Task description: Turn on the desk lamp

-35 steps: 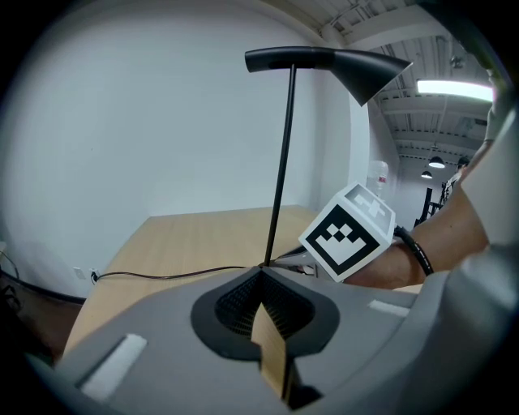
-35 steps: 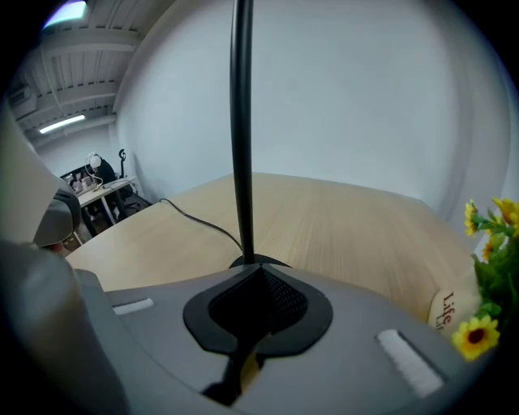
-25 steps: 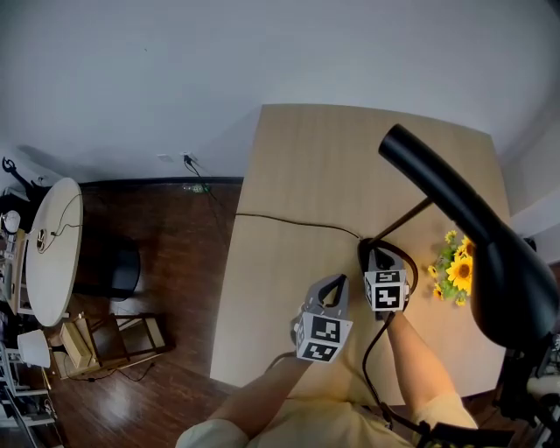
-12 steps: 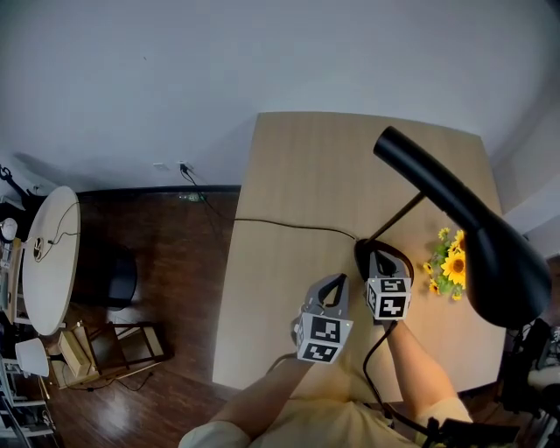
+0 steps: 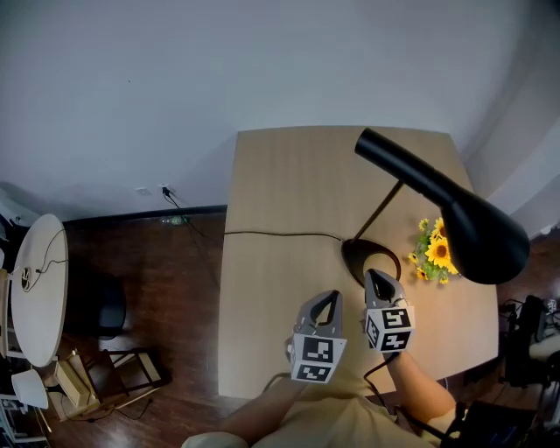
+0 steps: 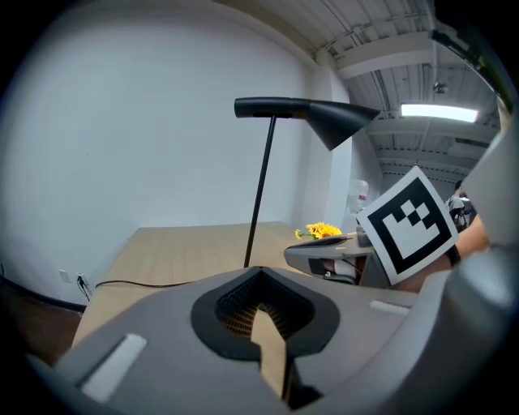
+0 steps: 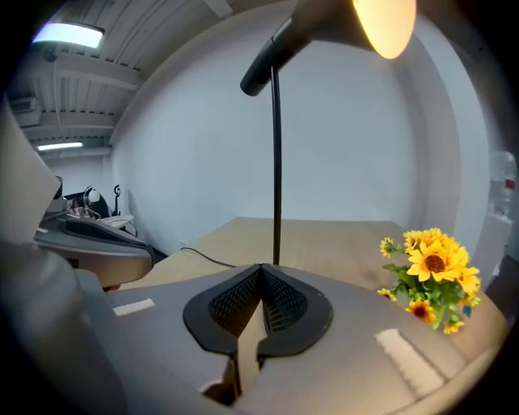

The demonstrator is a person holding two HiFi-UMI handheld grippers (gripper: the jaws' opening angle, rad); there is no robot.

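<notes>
A black desk lamp stands on the wooden table [image 5: 289, 175], with its round base [image 5: 363, 254] near the middle and its long shade [image 5: 455, 214] reaching right. In the right gripper view the underside of the shade [image 7: 381, 23] glows warm yellow above the thin stem [image 7: 276, 162]. My right gripper [image 5: 376, 278] is shut and holds nothing, its tip at the near rim of the base. My left gripper [image 5: 325, 302] is also shut and holds nothing, to the left of the base and clear of it. The lamp stem [image 6: 259, 194] and shade [image 6: 324, 117] show ahead of my left gripper [image 6: 259, 271].
A bunch of sunflowers [image 5: 433, 252] stands just right of the base. The lamp's black cord [image 5: 280, 234] runs left across the table and off its edge to a wall socket. On the floor at left are a round white table [image 5: 35, 289] and a wooden rack [image 5: 87, 385].
My right gripper has drawn back a little toward me, so more of the lamp base shows. The head view has shifted, which puts the table and lamp further left. My left gripper has hardly moved.
</notes>
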